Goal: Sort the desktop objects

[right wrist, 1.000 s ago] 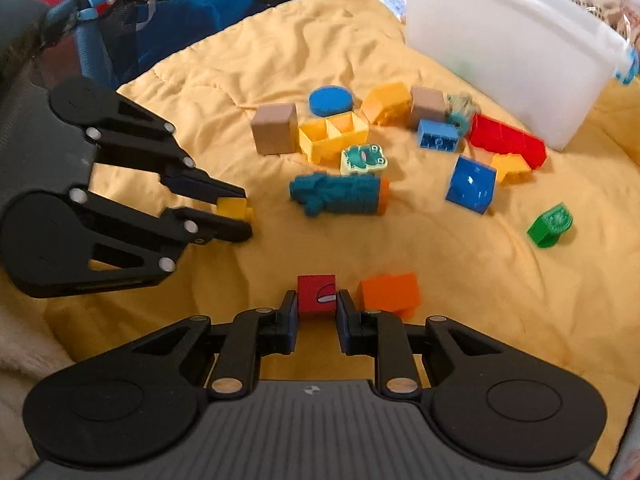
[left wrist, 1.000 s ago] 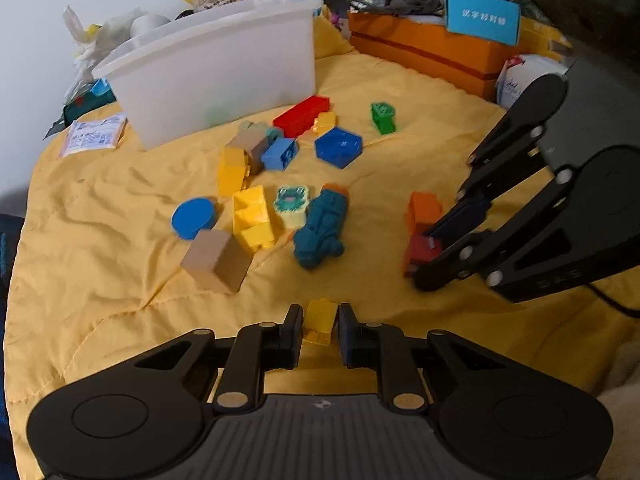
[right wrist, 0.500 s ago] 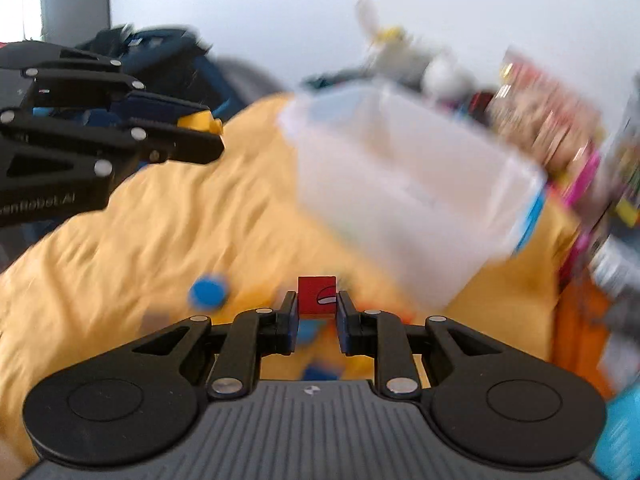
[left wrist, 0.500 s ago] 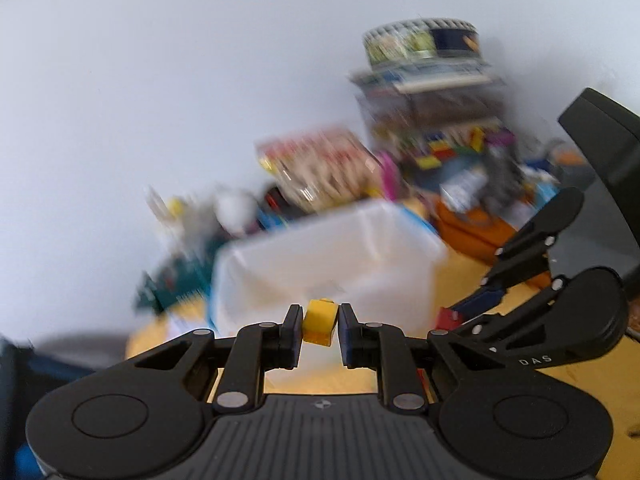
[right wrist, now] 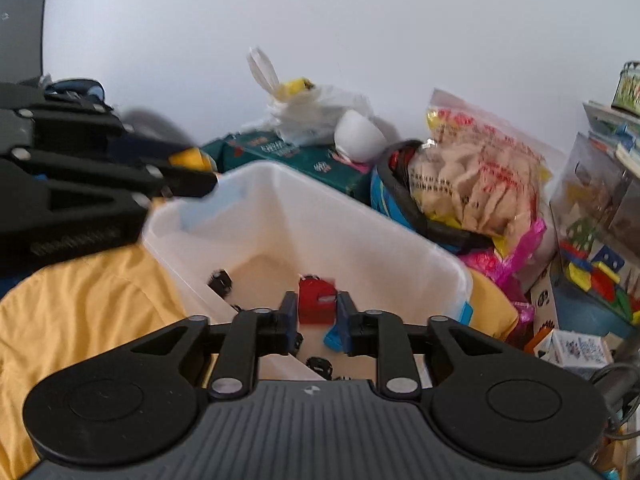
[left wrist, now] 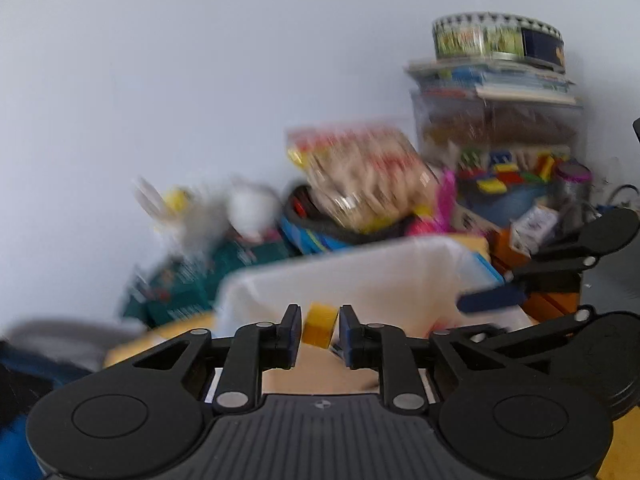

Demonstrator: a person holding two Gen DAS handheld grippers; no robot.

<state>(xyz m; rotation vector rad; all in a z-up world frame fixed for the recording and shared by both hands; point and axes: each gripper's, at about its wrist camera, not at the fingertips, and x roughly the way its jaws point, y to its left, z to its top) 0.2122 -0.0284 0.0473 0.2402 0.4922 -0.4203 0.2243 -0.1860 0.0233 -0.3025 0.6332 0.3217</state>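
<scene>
The left gripper point(left wrist: 319, 330) is over the white plastic bin point(left wrist: 360, 276), and its jaws have just been opening: the yellow block point(left wrist: 319, 326) is sitting between them with a gap showing on each side, so the pads are no longer pressing it. The view is blurred, so whether the block is dropping already I cannot tell. Across at the right gripper point(right wrist: 317, 312), same story: jaws have just been spreading, and the red block point(right wrist: 316, 300) is hanging loose between them, tilted a little, clear of both pads, right above the bin's open inside point(right wrist: 280, 240). Down on the bin floor a few small dark pieces point(right wrist: 220, 280) are lying, and something blue point(right wrist: 333, 338) is peeking out by the right-hand jaw. The bin is resting on a yellow quilted cover point(right wrist: 80, 312). Behind it a clear bag of pale snacks point(right wrist: 476, 176), a knotted white plastic bag point(right wrist: 316, 108) and a teal box point(right wrist: 280, 150) are crowding against the wall.
</scene>
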